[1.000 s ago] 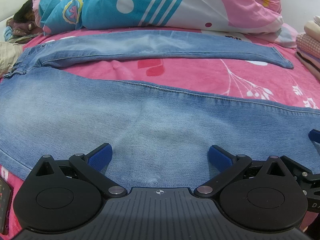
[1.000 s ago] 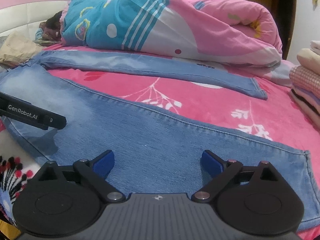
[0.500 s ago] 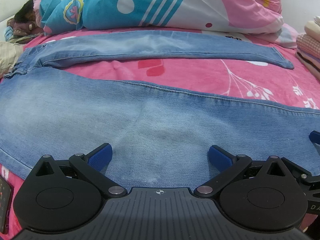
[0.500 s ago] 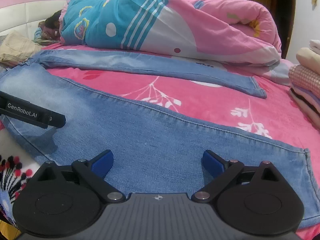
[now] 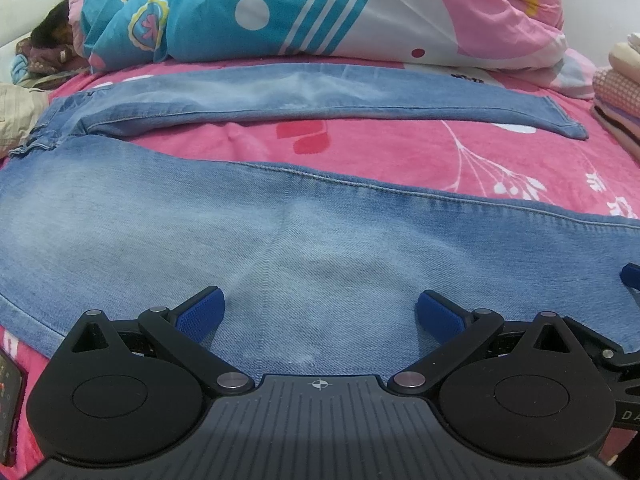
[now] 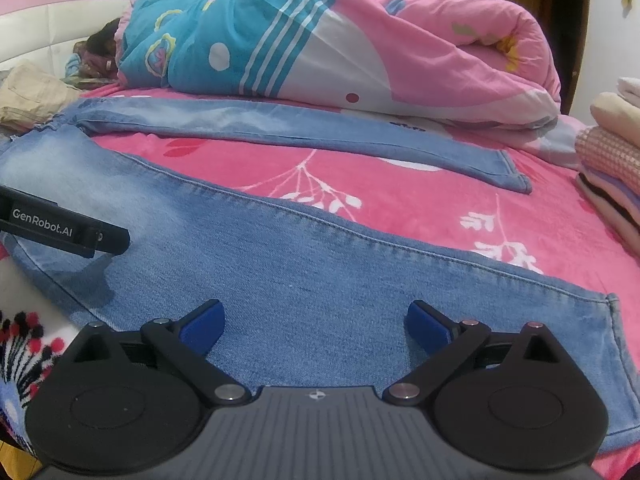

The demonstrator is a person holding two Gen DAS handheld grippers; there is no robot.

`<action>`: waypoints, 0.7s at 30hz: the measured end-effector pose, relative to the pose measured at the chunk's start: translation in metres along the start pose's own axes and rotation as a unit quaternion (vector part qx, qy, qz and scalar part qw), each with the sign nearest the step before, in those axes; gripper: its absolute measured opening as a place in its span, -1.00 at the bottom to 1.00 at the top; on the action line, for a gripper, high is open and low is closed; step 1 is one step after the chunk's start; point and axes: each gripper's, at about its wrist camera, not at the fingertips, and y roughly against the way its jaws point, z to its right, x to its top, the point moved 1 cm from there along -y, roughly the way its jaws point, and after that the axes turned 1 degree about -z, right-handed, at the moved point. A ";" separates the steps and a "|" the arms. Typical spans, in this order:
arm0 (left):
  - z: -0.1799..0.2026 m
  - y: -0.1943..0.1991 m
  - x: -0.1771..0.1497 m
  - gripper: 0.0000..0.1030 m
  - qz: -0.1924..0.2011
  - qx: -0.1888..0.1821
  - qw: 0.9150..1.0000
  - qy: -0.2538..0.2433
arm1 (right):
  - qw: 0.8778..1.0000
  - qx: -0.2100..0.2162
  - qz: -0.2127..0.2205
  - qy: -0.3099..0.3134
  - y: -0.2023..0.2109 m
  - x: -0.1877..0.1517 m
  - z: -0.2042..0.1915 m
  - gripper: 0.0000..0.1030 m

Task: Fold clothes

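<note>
A pair of light blue jeans (image 5: 200, 216) lies flat on the pink bed, legs spread in a V. The near leg (image 6: 320, 280) runs across the front, its cuff at the right. The far leg (image 5: 320, 96) stretches along the rolled quilt. My left gripper (image 5: 320, 314) hovers open over the near leg's knee area, blue pads wide apart, nothing between them. My right gripper (image 6: 314, 322) is open too, low over the near leg's shin end. In the right wrist view the left gripper's finger (image 6: 64, 228) shows at the left; a blue tip of the right gripper (image 5: 630, 276) shows in the left wrist view.
A rolled pink and teal quilt (image 6: 340, 40) lies along the back of the bed. A stack of folded clothes (image 6: 612, 160) sits at the right edge. A beige garment (image 6: 32, 96) lies at the far left. Pink floral sheet (image 6: 400, 208) shows between the legs.
Both grippers have crept slightly forward and lower over the near jean leg. The jeans have not moved and both grippers stay open.
</note>
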 end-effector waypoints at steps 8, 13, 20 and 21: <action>-0.001 0.001 -0.001 1.00 0.001 -0.001 1.000 0.001 | 1.000 -0.001 -0.001 -0.001 0.001 0.000 -0.001 0.95; -0.001 0.001 -0.002 1.00 0.002 -0.001 1.000 0.002 | 1.000 -0.001 -0.001 -0.001 0.000 -0.001 0.000 0.95; -0.001 0.000 -0.003 1.00 0.003 -0.002 1.000 0.003 | 1.000 -0.001 0.000 -0.001 -0.001 -0.001 0.000 0.95; -0.001 0.000 -0.003 1.00 0.004 -0.002 1.000 0.003 | 1.000 -0.001 0.000 -0.001 -0.001 -0.001 0.000 0.95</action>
